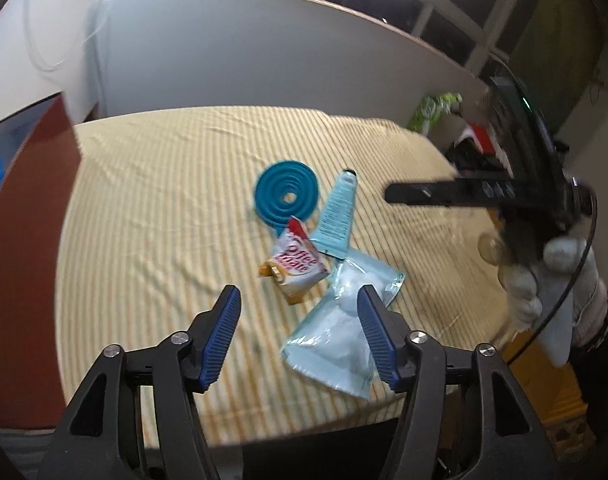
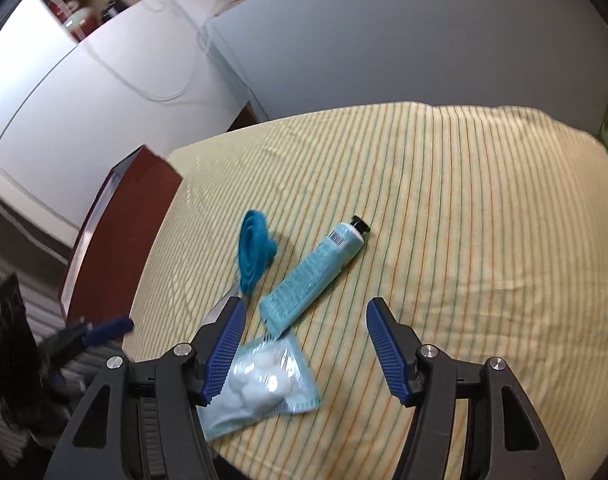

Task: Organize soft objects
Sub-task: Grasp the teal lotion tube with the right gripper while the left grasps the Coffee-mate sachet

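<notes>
On the striped yellow cloth [image 1: 152,208] lie a flat teal spiral funnel [image 1: 285,193], a light-blue tube [image 1: 338,213], a white-and-red Coffee Mate sachet [image 1: 300,266] and a clear blue bag of cotton balls [image 1: 340,328]. My left gripper [image 1: 298,304] is open and empty, above the cloth's near edge, its right finger over the bag. My right gripper [image 2: 304,314] is open and empty, over the tube [image 2: 316,272] and the bag [image 2: 264,388]. The funnel [image 2: 252,250] shows to the left. The right gripper body [image 1: 504,192] shows in a gloved hand.
A dark red surface [image 1: 28,240] borders the cloth on the left and also shows in the right wrist view [image 2: 124,232]. A grey partition [image 1: 264,48] stands behind the table. Clutter [image 1: 476,140] lies off the right edge.
</notes>
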`<state>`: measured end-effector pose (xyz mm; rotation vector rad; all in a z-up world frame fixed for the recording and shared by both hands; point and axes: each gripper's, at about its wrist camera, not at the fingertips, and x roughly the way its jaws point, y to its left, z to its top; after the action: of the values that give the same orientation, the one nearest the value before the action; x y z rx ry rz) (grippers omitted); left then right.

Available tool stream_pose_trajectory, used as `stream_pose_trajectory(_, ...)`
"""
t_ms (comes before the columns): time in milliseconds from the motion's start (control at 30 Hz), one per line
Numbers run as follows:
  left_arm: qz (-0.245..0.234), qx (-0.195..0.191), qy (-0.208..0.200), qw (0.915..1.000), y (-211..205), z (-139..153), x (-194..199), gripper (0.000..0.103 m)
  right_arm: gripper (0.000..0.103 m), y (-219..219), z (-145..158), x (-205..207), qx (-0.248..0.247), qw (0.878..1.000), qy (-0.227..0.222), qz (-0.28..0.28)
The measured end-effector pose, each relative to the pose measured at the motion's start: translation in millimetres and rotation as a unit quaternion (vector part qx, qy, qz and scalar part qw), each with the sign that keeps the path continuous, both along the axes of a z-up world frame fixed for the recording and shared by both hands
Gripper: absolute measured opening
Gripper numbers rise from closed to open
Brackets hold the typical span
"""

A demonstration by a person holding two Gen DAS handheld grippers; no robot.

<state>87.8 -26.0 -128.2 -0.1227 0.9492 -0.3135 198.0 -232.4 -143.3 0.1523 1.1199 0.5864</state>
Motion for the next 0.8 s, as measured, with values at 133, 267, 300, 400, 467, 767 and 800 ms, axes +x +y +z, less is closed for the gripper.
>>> stream_pose_trajectory(133, -0.023, 0.030, 0.008, 0.9992, -21.4, -9.1, 12.4, 0.062, 0.059, 5.4, -14.8, 20.3, -0.001, 0.999, 0.025, -0.023)
stream_pose_trajectory(267, -0.030, 0.047, 0.018, 0.9983, -34.1, -18.6, 24.4, 0.062, 0.059, 11.5, -25.3, 33.8, -0.007, 0.998, 0.042, -0.039)
stream_pose_trajectory(300, -0.031, 0.049, 0.021, 0.9981, -35.7, -20.9, 26.8, 0.062, 0.059, 14.1, -28.3, 36.7, -0.009, 0.998, 0.047, -0.043)
stream_pose_trajectory(400, -0.033, 0.058, 0.027, 0.9974, -40.8, -26.9, 33.7, 0.062, 0.059, 25.1, -33.1, 39.9, -0.024, 0.998, 0.047, -0.044)
stream_pose_trajectory(467, -0.032, 0.062, 0.029, 0.9971, -42.1, -30.0, 37.1, 0.062, 0.059, 34.4, -35.4, 42.0, -0.032, 0.998, 0.044, -0.042)
stream_pose_trajectory(767, -0.020, 0.069, 0.038, 0.9967, -44.8, -46.0, 48.6, 0.062, 0.042, 66.8, -37.5, 42.9, -0.098, 0.994, 0.011, -0.041)
stream_pose_trajectory(800, -0.019, 0.069, 0.038, 0.9967, -42.8, -46.8, 52.3, 0.062, 0.037, 69.1, -37.2, 42.9, -0.108, 0.993, 0.007, -0.038)
